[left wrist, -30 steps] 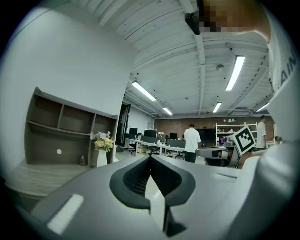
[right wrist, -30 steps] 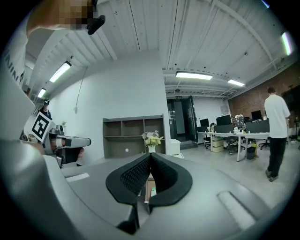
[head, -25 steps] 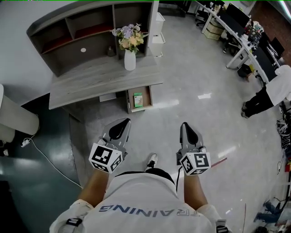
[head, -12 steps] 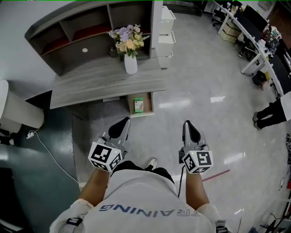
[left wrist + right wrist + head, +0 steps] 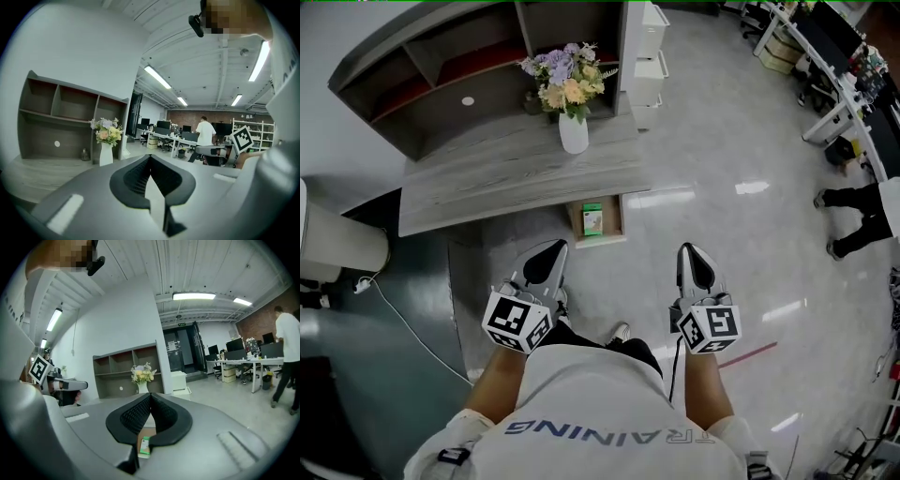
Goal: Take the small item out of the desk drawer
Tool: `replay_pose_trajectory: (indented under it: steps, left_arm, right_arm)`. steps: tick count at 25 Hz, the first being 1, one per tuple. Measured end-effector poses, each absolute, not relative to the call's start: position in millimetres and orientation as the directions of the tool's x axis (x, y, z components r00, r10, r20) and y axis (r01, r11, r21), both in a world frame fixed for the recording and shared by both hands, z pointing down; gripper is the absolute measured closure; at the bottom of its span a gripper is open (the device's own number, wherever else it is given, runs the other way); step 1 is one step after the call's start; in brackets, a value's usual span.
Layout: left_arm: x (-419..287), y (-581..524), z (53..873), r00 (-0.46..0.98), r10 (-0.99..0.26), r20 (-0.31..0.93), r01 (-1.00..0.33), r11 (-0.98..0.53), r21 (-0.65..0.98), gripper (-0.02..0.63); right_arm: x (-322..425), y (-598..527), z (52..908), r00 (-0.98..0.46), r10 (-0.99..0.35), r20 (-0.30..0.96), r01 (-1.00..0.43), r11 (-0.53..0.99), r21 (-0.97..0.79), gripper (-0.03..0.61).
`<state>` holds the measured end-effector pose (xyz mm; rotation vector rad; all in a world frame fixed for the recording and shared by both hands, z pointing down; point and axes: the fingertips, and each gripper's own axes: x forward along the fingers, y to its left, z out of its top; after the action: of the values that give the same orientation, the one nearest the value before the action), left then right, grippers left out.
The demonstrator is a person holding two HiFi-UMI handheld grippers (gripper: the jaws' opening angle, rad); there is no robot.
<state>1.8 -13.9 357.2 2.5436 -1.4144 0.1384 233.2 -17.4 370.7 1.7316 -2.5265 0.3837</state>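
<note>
Over the last second the person has walked toward the counter (image 5: 506,173): in the head view its front edge and the open drawer (image 5: 617,223) under it now sit lower and closer to both tools than they did. The bystander at the right edge has also shifted. The left tool (image 5: 555,249) and the right tool (image 5: 689,253) are carried side by side in front of the body, pointing at the drawer but well short of it. In the left gripper view the left tool's jaws are pressed together at the tips with nothing between them. The right gripper view shows the same for the right tool. The small green-and-white box (image 5: 592,218) lies flat inside the open drawer below the counter's edge, roughly under the vase of flowers (image 5: 573,131). It also shows through the gap beneath the right tool's pads, far off and untouched. This looks like the approach step, and no reach has begun. Since the drawer already stands open, the next move likely calls for closing the remaining gap and spreading one tool's jaws. That tool would then dip into the drawer and straddle the box across its narrow sides. The overhanging counter edge may crowd a steep descent, so a low, forward entry seems safer.
</note>
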Motion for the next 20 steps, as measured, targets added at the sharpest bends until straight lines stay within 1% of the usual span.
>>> replay_pose_trajectory:
  steps: [4, 7, 13, 20]
  left_arm:
    - [-28, -49, 361, 0.574, -0.797, 0.187, -0.818, -0.555, 0.147, 0.615]
    - [-57, -74, 361, 0.595, -0.782, 0.185, -0.803, -0.579, 0.138, 0.615]
    - [-91, -105, 369, 0.608, -0.768, 0.199, -0.793, -0.594, 0.134, 0.615]
    - [-83, -101, 376, 0.581, -0.784, 0.220, -0.814, -0.561, 0.151, 0.615]
  right_arm:
    - [209, -43, 364, -0.294, -0.938, 0.184, -0.951, 0.267, -0.158, 0.563]
    - [180, -61, 359, -0.265, -0.947, 0.183, -0.960, 0.241, -0.146, 0.563]
    - [137, -81, 366, -0.266, -0.939, 0.217, -0.961, 0.242, -0.130, 0.563]
    - [143, -87, 375, -0.305, -0.922, 0.240, -0.951, 0.281, -0.130, 0.563]
